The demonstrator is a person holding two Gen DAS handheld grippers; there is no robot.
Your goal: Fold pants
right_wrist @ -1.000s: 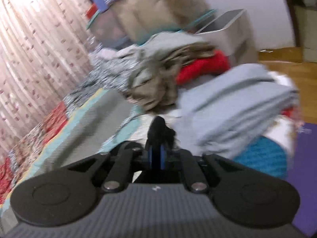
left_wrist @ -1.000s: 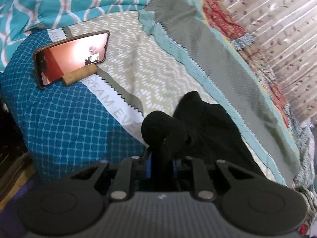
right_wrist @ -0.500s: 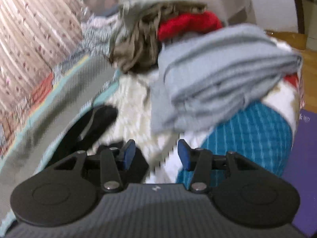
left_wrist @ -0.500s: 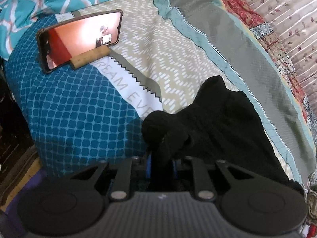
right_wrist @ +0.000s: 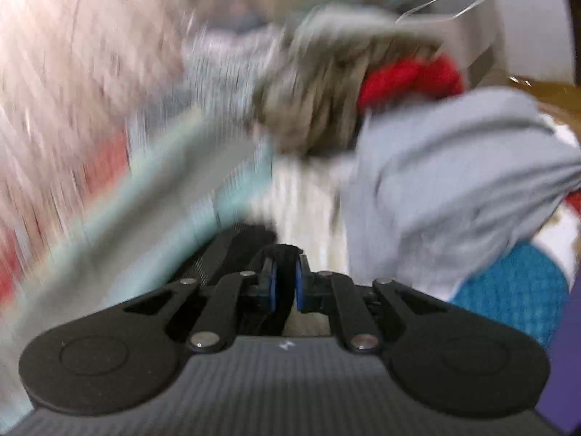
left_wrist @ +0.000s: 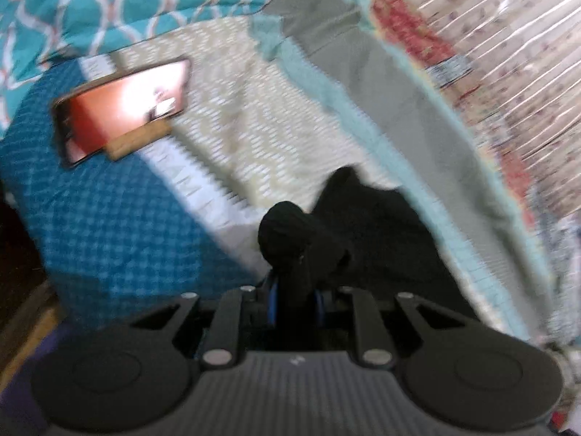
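Both views are smeared with motion blur. In the left wrist view, the left claw [left_wrist: 293, 290] sits at the lower centre of the frame with its blue-padded fingers drawn narrow around a bunched wad of the black pants [left_wrist: 370, 229]; the wad bulges up just above the fingers, and the rest of the garment spreads away toward the right centre of the frame, lying on the bed [left_wrist: 120, 225]. The bedcover shows blue check at the left, a beige dashed panel in the middle and a grey band edged in pale teal running diagonally to the right. A phone [left_wrist: 120, 123] with a lit orange-red screen lies on the cover at the upper left, with a small wooden block [left_wrist: 139, 141] against its lower edge. A teal patterned pillow [left_wrist: 120, 3] fills the top left, and a pale curtain [left_wrist: 508, 47] the upper right. In the right wrist view, the right claw [right_wrist: 284, 283] at the lower centre is likewise closed narrow on a dark fold of the pants, which shows between the blue pads. Beyond it, a folded grey garment [right_wrist: 454, 174] occupies the right of the frame, with a heap of brownish clothes [right_wrist: 319, 101] and something red [right_wrist: 410, 80] at the upper centre.
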